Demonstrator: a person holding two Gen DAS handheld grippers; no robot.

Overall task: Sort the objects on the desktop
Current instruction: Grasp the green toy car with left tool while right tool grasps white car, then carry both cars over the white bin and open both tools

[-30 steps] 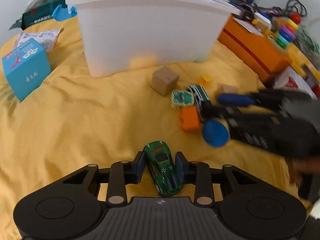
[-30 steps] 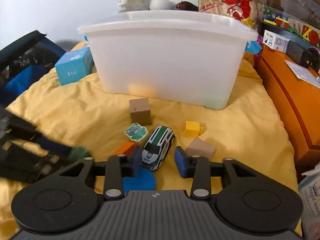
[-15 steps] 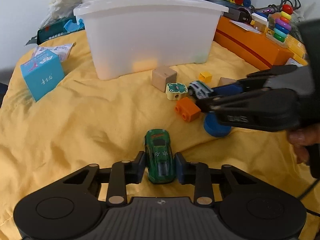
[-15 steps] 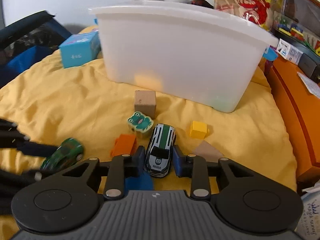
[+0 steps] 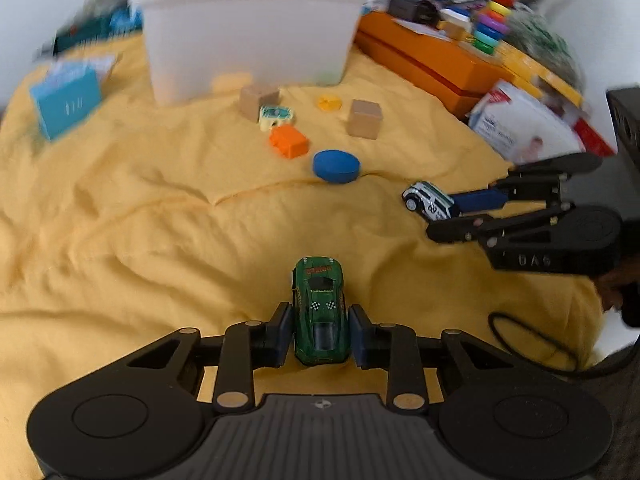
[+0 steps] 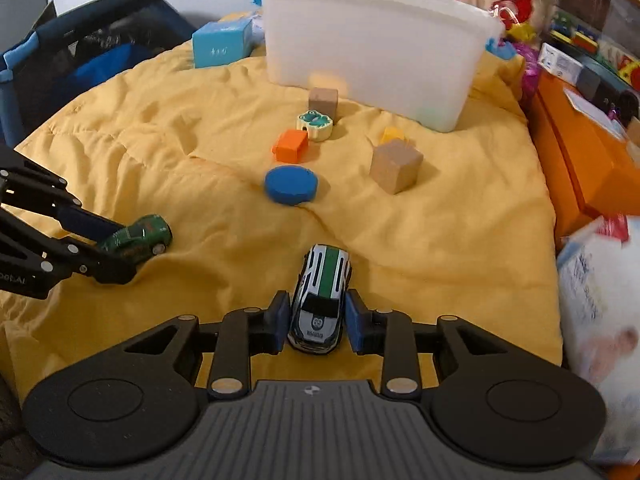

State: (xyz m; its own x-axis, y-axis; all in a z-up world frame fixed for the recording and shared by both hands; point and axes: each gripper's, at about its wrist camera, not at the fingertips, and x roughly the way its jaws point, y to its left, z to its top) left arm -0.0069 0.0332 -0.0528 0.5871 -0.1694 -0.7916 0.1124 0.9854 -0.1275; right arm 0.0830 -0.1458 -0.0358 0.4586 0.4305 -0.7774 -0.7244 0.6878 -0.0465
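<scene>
Gripping green toy car (image 5: pixel 320 312) by flanks, left gripper (image 5: pixel 318 334) jaws clamped; right gripper (image 6: pixel 317 322) likewise pinching white-green car (image 6: pixel 320 304) above yellow cloth (image 6: pixel 200 184); both light, rigid, probably slick-sided, wheels may roll

A: I am logging a green toy car (image 5: pixel 320 312) with chequered marks, and a white car (image 6: pixel 322 300) showing a green stripe edged in black.

B: I am noting a blue disc (image 6: pixel 291 185), orange brick (image 6: pixel 291 145), tan cube (image 6: pixel 395 165), all on a yellow cloth (image 6: pixel 160 152).
</scene>
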